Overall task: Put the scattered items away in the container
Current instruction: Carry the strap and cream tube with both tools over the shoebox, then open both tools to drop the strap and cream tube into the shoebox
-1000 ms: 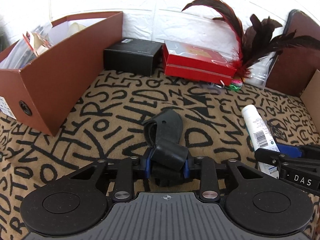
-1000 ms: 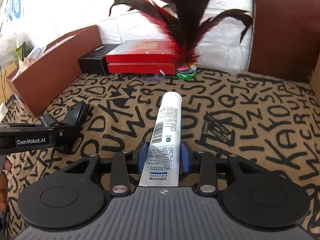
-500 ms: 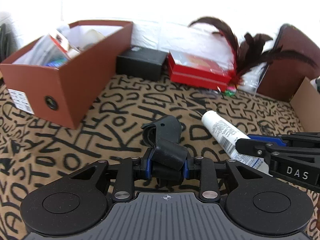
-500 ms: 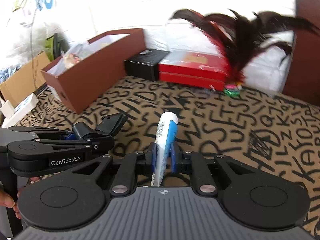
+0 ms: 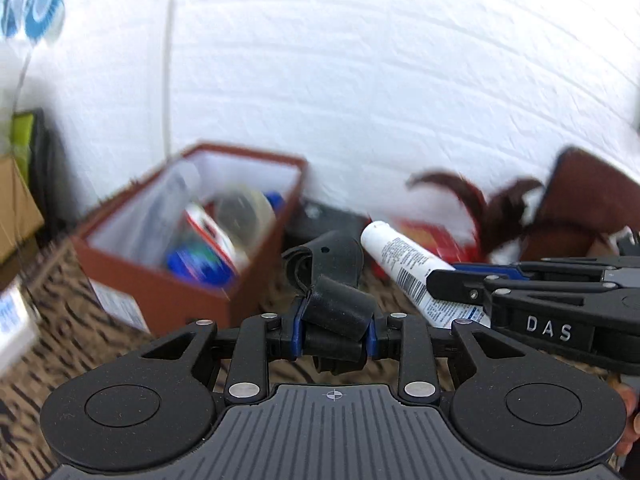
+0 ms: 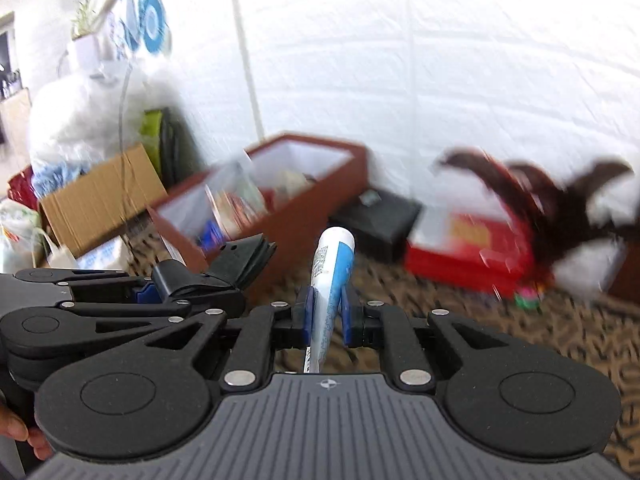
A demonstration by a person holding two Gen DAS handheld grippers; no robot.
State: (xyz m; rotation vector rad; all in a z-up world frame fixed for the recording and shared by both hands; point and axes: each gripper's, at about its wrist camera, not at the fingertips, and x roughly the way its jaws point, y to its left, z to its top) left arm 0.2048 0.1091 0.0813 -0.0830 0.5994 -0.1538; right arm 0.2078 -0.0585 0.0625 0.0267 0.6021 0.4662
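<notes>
Left load: folded black rubbery strap piece (image 5: 326, 272), clamped between the closed jaws of left gripper (image 5: 333, 330); soft, light, likely to flop; best held at the thick folded roll.
Right load: white-and-blue plastic squeeze tube (image 6: 330, 280), pinched near its crimped tail by right gripper (image 6: 325, 316), jaws narrowed onto it; light, squashable, smooth skin, may slip or pivot if gripped loosely.
Container: open reddish-brown cardboard box (image 5: 160, 292), far left on patterned tan-and-black cloth (image 6: 540, 336), already part filled.
Pose, left: raised off cloth, aimed toward box, load not yet over rim.
Pose, right: alongside left gripper, just beside it, tube pointing up and away.
Background: red flat box (image 6: 468, 256), dark feathers (image 6: 560, 200), blurred.
</notes>
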